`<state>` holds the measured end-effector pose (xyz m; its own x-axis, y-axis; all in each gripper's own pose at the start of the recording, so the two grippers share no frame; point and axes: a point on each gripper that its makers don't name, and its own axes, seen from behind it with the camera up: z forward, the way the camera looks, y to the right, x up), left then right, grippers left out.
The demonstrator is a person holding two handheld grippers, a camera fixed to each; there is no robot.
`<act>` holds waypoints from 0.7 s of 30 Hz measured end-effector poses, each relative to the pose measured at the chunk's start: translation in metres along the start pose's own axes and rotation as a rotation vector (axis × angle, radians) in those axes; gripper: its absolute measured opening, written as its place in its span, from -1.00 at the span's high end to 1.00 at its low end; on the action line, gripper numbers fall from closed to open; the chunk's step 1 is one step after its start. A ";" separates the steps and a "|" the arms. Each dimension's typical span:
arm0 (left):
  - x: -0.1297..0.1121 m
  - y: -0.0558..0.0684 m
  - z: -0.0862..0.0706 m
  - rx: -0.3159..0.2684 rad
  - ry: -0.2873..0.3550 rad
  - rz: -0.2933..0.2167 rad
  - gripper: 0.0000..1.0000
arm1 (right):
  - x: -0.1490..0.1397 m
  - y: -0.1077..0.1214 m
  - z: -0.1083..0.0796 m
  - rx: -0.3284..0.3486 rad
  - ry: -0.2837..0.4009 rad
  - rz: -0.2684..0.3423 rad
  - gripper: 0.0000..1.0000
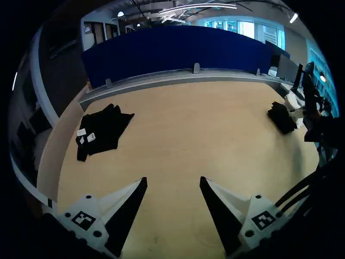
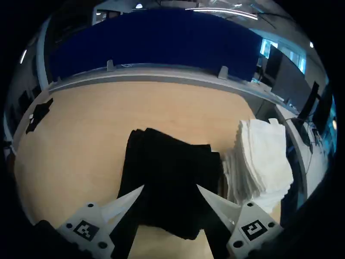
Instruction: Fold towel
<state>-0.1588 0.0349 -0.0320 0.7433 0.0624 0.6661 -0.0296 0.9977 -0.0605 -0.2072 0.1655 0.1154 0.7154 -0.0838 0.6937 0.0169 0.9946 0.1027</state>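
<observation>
Right claw (image 2: 170, 186), fingers apart, hangs over the folded black towel (image 2: 172, 157), its long axis running straight ahead; left claw (image 1: 173, 177), also apart, faces the counter (image 1: 194, 129), well off.

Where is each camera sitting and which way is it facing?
Left gripper view: rides the left claw, low over the wooden table, facing the blue partition; its two open fingers show at the bottom.
Right gripper view: rides the right claw, tilted down at a black towel stack beside white towels; its open fingers show.
Shared: table, partition, loose black towel, black stack.
</observation>
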 end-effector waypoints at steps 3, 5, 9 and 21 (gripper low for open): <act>-0.001 -0.001 0.000 0.004 -0.002 0.000 -0.81 | 0.014 0.002 0.006 0.000 0.017 0.005 -0.49; -0.002 -0.002 0.000 0.008 -0.003 -0.001 -0.81 | 0.019 0.001 0.010 0.002 0.019 0.005 -0.49; -0.003 -0.004 0.000 0.015 -0.006 -0.006 -0.81 | 0.022 0.000 0.020 0.007 0.012 -0.001 -0.49; -0.008 -0.009 0.000 0.040 -0.018 -0.017 -0.81 | 0.009 0.004 0.054 0.015 -0.060 -0.028 -0.49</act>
<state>-0.1649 0.0253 -0.0368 0.7316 0.0456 0.6802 -0.0439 0.9988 -0.0197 -0.2384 0.1651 0.1601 0.6714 -0.1151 0.7321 0.0248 0.9908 0.1330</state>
